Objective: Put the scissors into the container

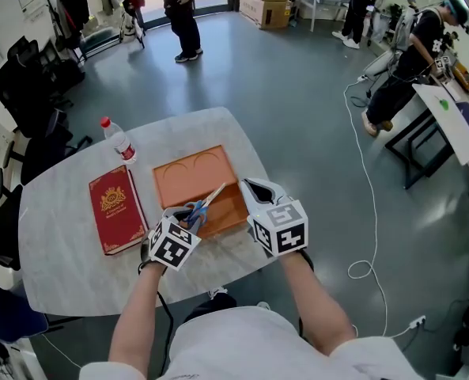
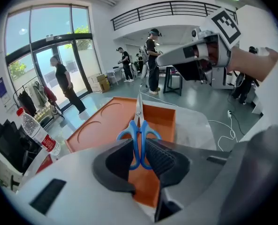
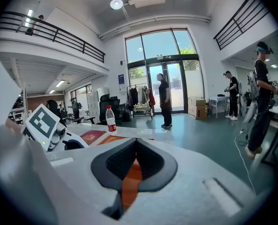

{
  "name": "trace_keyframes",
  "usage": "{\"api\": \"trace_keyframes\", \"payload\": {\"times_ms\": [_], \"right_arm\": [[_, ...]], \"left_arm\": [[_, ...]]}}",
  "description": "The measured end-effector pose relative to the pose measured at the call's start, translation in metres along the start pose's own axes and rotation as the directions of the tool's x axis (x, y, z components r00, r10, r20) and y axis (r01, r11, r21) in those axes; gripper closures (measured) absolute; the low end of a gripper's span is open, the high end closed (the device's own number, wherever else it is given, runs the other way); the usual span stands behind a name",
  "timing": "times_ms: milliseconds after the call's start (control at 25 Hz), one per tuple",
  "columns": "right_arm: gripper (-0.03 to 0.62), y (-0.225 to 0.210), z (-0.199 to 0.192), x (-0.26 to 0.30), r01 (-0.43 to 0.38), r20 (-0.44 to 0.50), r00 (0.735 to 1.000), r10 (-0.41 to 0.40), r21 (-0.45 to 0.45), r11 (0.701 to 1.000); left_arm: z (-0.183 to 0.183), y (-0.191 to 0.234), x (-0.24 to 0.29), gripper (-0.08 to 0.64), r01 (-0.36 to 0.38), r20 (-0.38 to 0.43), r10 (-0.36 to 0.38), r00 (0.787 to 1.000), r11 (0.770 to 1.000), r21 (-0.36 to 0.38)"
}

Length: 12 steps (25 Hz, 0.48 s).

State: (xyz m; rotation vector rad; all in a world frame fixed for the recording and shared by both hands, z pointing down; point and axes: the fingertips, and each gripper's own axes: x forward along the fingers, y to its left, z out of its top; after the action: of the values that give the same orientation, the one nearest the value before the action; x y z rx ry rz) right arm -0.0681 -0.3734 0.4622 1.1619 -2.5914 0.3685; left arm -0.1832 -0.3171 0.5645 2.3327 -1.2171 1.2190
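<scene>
My left gripper (image 1: 188,218) is shut on the blue handles of the scissors (image 1: 205,204). Their blades point up and to the right, over the near, deeper part of the orange container (image 1: 191,172). In the left gripper view the scissors (image 2: 139,125) stand straight ahead between the pads, blades over the orange container (image 2: 99,128). My right gripper (image 1: 254,187) hovers at the container's right edge, shut with nothing in it. In the right gripper view, that right gripper (image 3: 135,149) shows only a strip of orange through the slit below its pads.
A red book (image 1: 116,209) lies left of the container, and a clear bottle (image 1: 118,140) with a red cap stands behind it. All rest on a pale round-cornered table (image 1: 68,275). Black chairs (image 1: 28,93) stand at the left. People stand farther off on the grey floor.
</scene>
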Motion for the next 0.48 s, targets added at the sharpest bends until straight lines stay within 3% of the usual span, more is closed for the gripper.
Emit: {"api": "trace_keyframes", "payload": {"times_ms": [480], "right_arm": [[0.588,-0.013,-0.002,0.011,0.053,-0.008,0.999,-0.052,0.018,0.998]], "left_arm": [[-0.017,-0.003,0.033,0.479,0.132,-0.142,-0.115,0.983,0.985,0.112]]}}
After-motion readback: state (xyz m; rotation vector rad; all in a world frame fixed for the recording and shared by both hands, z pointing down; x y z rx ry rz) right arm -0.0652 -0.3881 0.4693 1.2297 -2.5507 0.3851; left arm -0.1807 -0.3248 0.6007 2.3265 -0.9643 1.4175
